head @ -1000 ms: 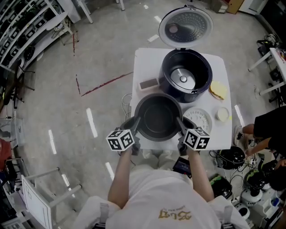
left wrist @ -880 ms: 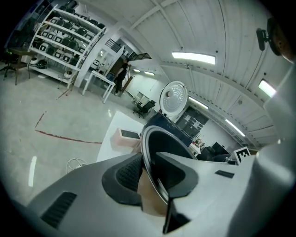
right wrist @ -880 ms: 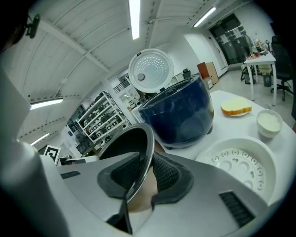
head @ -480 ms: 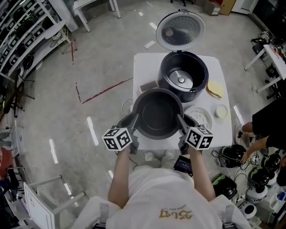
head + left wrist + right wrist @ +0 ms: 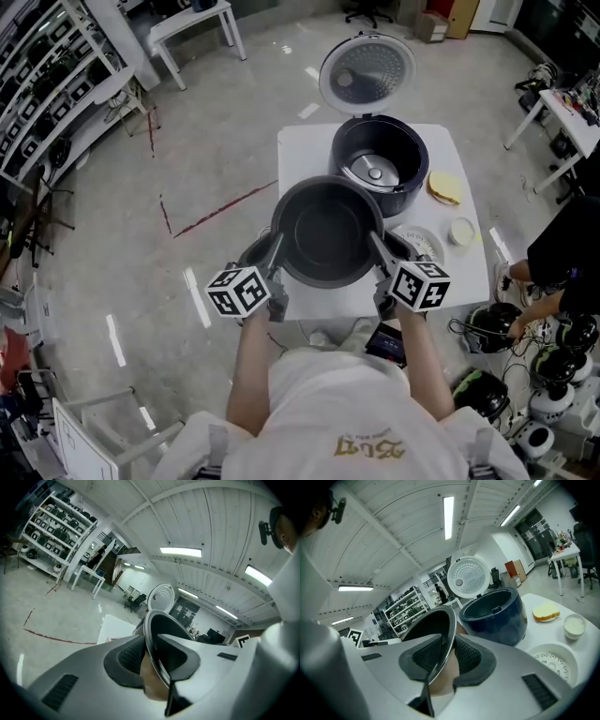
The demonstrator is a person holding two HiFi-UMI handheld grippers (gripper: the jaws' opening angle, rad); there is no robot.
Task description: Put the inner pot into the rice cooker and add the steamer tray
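The dark inner pot [image 5: 328, 232] hangs in the air over the near part of the white table [image 5: 302, 155], held level by its rim from both sides. My left gripper [image 5: 278, 247] is shut on the left rim [image 5: 151, 641], its jaws closing tighter. On the right rim [image 5: 446, 641] my right gripper [image 5: 377, 247] is shut too. The dark blue rice cooker [image 5: 410, 178] stands just beyond the pot, empty, its round lid [image 5: 367, 73] up. To the pot's right, partly hidden by it, lies the white perforated steamer tray [image 5: 424, 246], also seen in the right gripper view [image 5: 551, 660].
A yellow slice-like thing [image 5: 445, 187] and a small white bowl [image 5: 462, 232] sit on the table's right side. Shelving [image 5: 56, 84] lines the left wall. A person in black [image 5: 562, 253] crouches at the right among several appliances on the floor.
Both grippers have lifted the inner pot off the table; it now looks larger and nearer the cooker, covering more of the steamer tray.
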